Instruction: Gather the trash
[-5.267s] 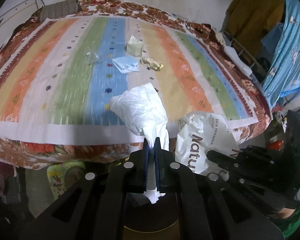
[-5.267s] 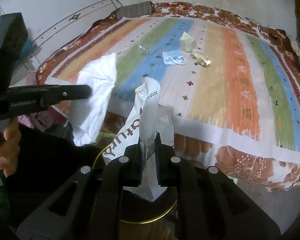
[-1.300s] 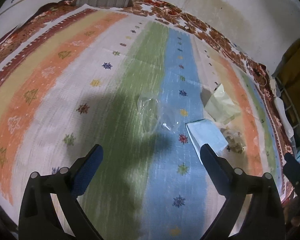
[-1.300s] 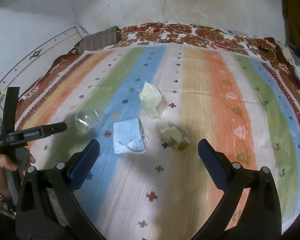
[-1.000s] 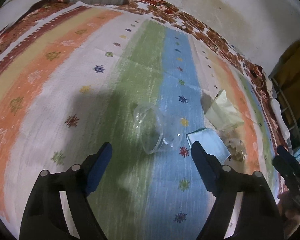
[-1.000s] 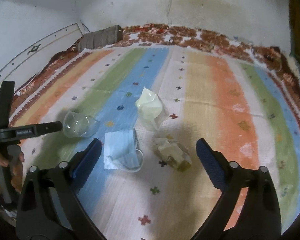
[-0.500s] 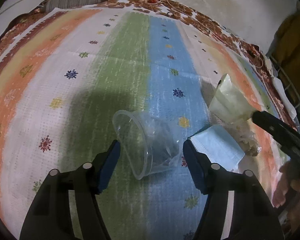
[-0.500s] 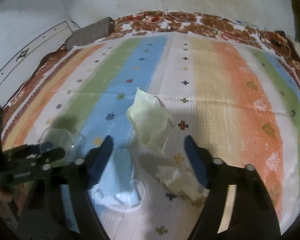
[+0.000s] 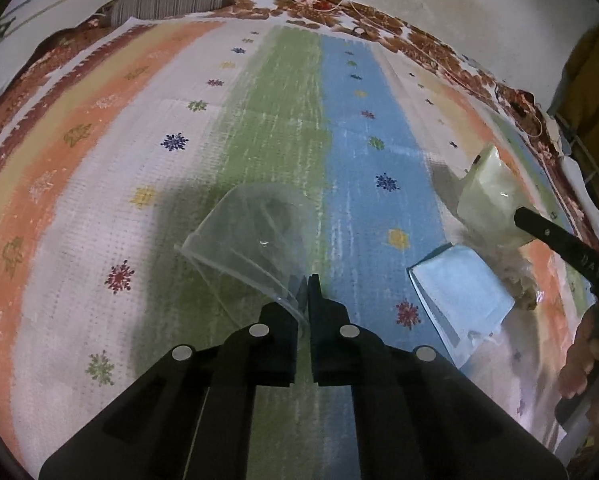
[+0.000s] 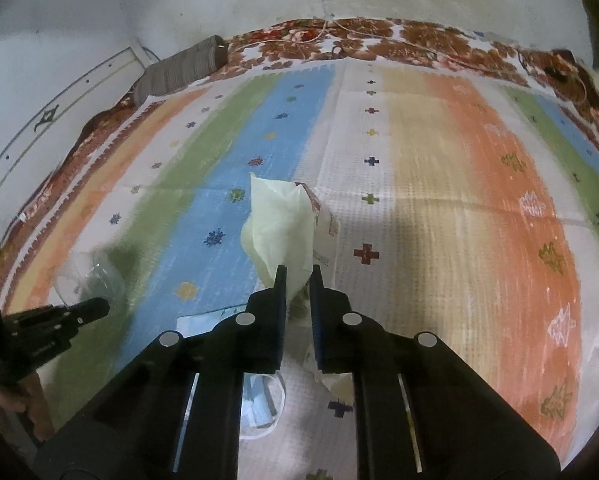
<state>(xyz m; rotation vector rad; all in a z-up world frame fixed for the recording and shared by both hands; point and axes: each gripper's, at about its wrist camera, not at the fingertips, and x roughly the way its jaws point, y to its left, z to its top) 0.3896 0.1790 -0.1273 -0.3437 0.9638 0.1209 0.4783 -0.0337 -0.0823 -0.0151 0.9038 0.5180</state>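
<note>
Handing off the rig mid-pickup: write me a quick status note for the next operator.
Left gripper: shut on the rim of the clear plastic cup, which lies on its side on the striped bedspread.
Right gripper: jaws closing on the pale yellow wrapper, pinched at its lower end.
Neither piece is lifted yet.
Left on the bed: the blue face mask and the crumpled wrapper beside it.
Next: lift both, bin them, return for the rest.

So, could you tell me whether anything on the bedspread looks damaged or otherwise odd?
The clear plastic cup lies on its side on the green stripe, its rim squashed flat in the left gripper.
</note>
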